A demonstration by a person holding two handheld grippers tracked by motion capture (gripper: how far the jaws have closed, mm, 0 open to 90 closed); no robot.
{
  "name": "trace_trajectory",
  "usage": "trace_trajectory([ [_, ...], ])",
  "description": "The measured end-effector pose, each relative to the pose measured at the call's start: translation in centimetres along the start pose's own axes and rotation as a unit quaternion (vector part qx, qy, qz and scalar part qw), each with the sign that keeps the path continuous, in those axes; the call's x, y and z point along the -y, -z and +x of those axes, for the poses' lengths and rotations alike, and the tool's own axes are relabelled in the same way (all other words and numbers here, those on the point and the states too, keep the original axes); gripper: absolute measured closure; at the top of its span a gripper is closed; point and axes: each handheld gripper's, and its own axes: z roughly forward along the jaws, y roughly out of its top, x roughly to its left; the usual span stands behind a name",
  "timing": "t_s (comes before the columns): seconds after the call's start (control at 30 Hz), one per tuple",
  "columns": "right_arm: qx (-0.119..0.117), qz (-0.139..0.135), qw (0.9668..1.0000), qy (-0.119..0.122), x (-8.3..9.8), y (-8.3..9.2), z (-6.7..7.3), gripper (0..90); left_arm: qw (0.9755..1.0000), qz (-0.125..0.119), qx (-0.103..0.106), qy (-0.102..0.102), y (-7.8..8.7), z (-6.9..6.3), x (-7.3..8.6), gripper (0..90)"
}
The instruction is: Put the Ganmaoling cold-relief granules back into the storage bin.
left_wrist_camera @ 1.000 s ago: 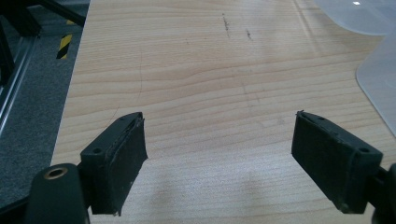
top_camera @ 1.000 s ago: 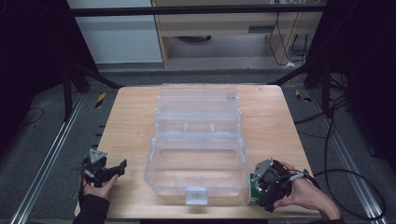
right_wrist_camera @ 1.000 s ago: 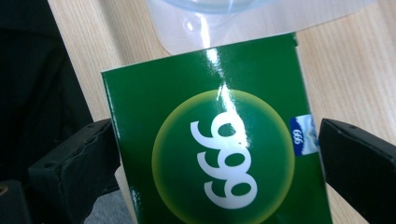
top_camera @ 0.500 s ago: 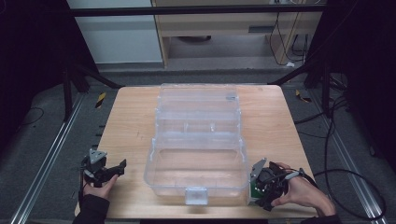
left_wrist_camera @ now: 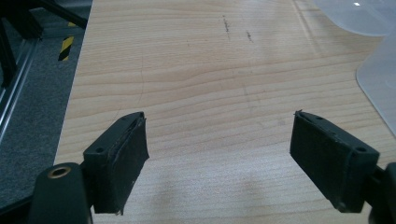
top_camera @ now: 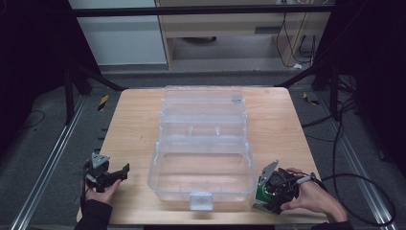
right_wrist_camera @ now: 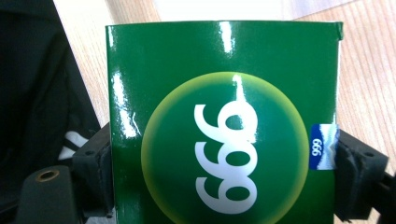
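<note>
A glossy green box (right_wrist_camera: 224,130) with a white "999" in a yellow-green circle stands between the jaws of my right gripper (right_wrist_camera: 219,182). The jaws have just closed, and both pads press on the box's sides. In the high view this green box (top_camera: 261,194) and right gripper (top_camera: 269,190) sit at the table's front right corner, held by a hand. My left gripper (top_camera: 119,173) rests at the front left, open. Its jaws (left_wrist_camera: 219,161) have just been closing a little, with only bare wood between them.
A large clear plastic organiser case (top_camera: 201,143) lies open across the middle of the wooden table (top_camera: 134,124), its latch at the front edge. Its corner shows at the right of the left gripper view (left_wrist_camera: 378,79). Cables trail off the right side.
The right gripper's jaws have come in against the green box. Neither hand has shifted across the table.
</note>
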Motion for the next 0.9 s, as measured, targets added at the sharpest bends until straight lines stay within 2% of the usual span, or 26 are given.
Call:
trace_trajectory([
  [0.17, -0.003, -0.011, 0.9998, -0.014, 0.6, 0.3, 0.0, 16.6, 1.0, 0.001, -0.001, -0.001, 0.0, 0.0, 0.0, 18.6],
  [0.2, -0.001, -0.012, 0.9999, -0.012, 0.7, 0.4, 0.0, 16.6, 1.0, 0.001, -0.001, -0.001, 0.0, 0.0, 0.0, 18.6],
  [0.33, 0.004, -0.031, 0.9991, -0.028, 1.2, 1.4, 0.0, 16.6, 1.0, 0.002, -0.001, 0.0, -0.1, 0.0, 0.0, 18.7],
  [0.43, 0.008, -0.036, 0.9989, -0.028, 1.4, 1.8, -0.1, 16.5, 1.0, 0.002, 0.0, 0.0, -0.1, 0.0, 0.0, 18.7],
  [0.57, 0.024, -0.057, 0.9974, -0.036, 1.7, 3.9, -0.6, 16.5, 1.0, 0.005, 0.001, -0.001, -0.2, -0.1, 0.0, 18.8],
  [0.6, 0.024, -0.057, 0.9974, -0.036, 1.7, 3.9, -0.6, 16.5, 1.0, 0.006, 0.001, -0.002, -0.2, -0.1, 0.0, 18.8],
  [0.67, 0.035, -0.07, 0.9961, -0.041, 1.6, 5.2, -0.7, 16.5, 1.0, 0.006, 0.001, -0.002, -0.2, -0.1, 0.0, 19.0],
  [0.9, 0.05, -0.087, 0.9943, -0.037, 1.1, 7.6, -0.8, 16.5, 1.0, 0.005, 0.002, -0.001, -0.1, -0.1, 0.0, 19.2],
])
